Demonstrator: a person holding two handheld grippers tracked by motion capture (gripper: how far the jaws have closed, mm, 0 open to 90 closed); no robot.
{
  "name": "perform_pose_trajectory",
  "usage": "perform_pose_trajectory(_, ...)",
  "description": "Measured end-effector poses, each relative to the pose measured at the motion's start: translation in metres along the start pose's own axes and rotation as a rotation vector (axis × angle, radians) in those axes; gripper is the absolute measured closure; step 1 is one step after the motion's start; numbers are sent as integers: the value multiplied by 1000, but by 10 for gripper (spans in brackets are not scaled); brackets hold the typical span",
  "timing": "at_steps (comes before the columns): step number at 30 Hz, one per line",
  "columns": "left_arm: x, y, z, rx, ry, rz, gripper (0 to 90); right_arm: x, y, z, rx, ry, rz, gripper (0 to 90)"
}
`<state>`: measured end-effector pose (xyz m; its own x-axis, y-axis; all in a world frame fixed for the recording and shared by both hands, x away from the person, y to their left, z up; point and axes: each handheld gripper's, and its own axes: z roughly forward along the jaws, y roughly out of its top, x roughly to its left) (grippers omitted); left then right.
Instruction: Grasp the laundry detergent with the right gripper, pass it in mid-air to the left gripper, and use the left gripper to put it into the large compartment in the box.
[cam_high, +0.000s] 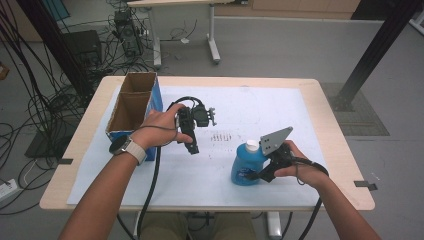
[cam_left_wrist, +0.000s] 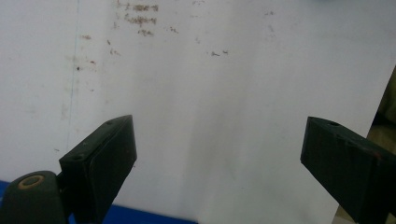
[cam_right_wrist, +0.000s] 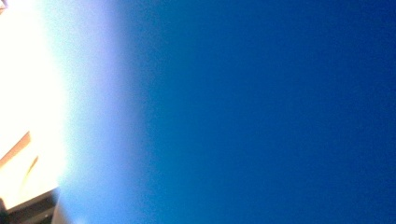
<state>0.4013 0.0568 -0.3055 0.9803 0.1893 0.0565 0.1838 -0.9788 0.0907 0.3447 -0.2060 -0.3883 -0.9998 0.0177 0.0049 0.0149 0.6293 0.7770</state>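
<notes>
A person stands at a light wooden table (cam_high: 330, 165) covered with a large white sheet of paper (cam_high: 260, 107). Both forearms enter from the bottom edge of the high view, cut off above the elbow.

A blue bottle (cam_high: 247, 166) with a white cap stands upright on the paper, toward the near right part of the table. The right gripper (cam_high: 261, 172) is pushed up against the bottle's right side, with a grey three-cornered plate on top. The right hand (cam_high: 295, 162) wraps around its body. The jaw tips are hidden behind the bottle and the gripper's own body, so whether the pads actually press on the bottle cannot be told. The right gripper view is an out-of-focus wash of blue, the bottle (cam_right_wrist: 261, 112) very close to the lens, with an overexposed white glare at the left; its jaws cannot be made out there.

The left gripper (cam_high: 192, 145) is held above the paper near the table's middle, pointing down, gripped by the left hand (cam_high: 160, 127), which wears a wristwatch. In the left gripper view (cam_left_wrist: 219, 158) its two black jaws stand wide apart with nothing between them, only stained white paper beyond.

An open cardboard box (cam_high: 132, 102) with blue sides sits at the far left of the table, partly behind the left hand. Its inside is in shadow. Cables (cam_high: 30, 105) tangle on the floor to the left.
</notes>
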Motion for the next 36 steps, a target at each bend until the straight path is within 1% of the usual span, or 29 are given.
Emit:
perform_pose_trajectory(5,0,0,0,-1,-1,-1,109,0,0,0,-5,0,-4,328)
perform_pose_trajectory(17,0,0,0,-2,-1,-3,109,-1,-1,1,-11,-1,-7,345)
perform_pose_trajectory(36,0,0,0,-4,-1,-5,109,-1,-2,2,-35,12,-10,403)
